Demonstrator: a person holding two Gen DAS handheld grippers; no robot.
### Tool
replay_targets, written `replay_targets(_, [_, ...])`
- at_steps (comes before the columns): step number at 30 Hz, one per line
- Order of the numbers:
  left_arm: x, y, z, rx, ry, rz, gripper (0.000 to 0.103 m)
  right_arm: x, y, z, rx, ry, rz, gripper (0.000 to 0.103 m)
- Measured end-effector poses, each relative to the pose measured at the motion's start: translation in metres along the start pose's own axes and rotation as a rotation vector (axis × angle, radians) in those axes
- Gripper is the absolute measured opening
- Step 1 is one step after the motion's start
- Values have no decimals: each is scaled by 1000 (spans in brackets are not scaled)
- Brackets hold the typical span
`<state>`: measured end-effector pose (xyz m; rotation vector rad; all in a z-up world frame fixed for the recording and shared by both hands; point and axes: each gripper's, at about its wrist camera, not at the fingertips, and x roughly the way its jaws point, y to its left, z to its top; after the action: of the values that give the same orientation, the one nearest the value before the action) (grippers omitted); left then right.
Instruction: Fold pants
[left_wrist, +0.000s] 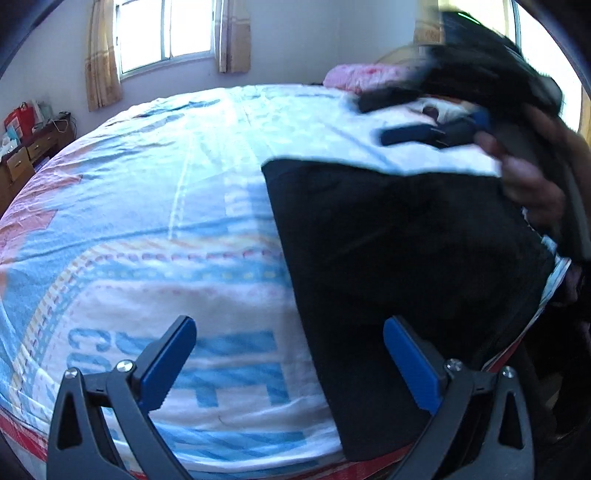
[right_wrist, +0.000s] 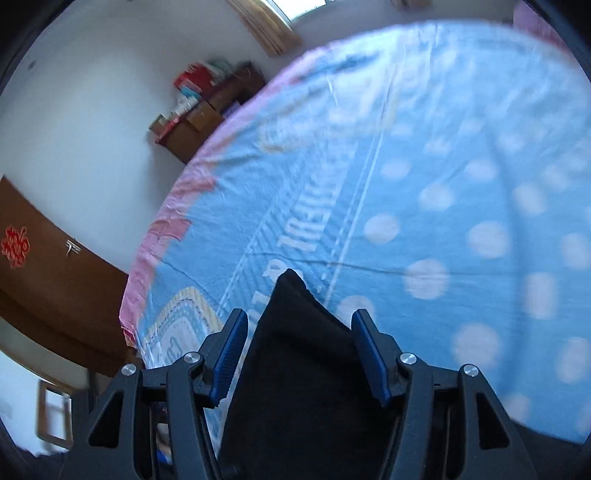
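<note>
Black pants (left_wrist: 399, 280) lie folded flat on the right part of the bed, near its front edge. My left gripper (left_wrist: 290, 363) is open and empty, low over the bed, its right finger over the pants' left side. My right gripper shows blurred in the left wrist view (left_wrist: 436, 134), held by a hand above the far edge of the pants. In the right wrist view the right gripper (right_wrist: 299, 354) is open, and a corner of the black pants (right_wrist: 306, 369) lies under and between its fingers, not pinched.
The bed is covered by a blue and white patterned sheet (left_wrist: 166, 206) with a pink border. A pink pillow (left_wrist: 354, 75) lies at the far right. A wooden dresser with boxes (left_wrist: 26, 147) stands at the left wall. A brown door (right_wrist: 44, 280) is left of the bed.
</note>
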<state>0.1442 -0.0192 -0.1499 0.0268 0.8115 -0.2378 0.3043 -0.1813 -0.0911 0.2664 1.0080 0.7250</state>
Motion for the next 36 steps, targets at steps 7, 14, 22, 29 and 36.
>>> replay_targets(7, [14,19,27,-55,-6,-62,103,-128,-34,-74,40,-122,-278,61])
replay_targets(14, [49,8,34,-95,48,-112,103,-158,-97,-140,247,-131,-348,61])
replay_targets(22, [54,-6,36,-24,60,-56,103,-133,-107,-155,263,-123,-273,61])
replay_targets(29, [55,-8,36,-18,68,-38,103,-132,-103,-164,245,-129,-216,61])
replay_targets(36, [55,-9,34,8,58,-62,103,-133,-108,-163,264,-147,-199,46])
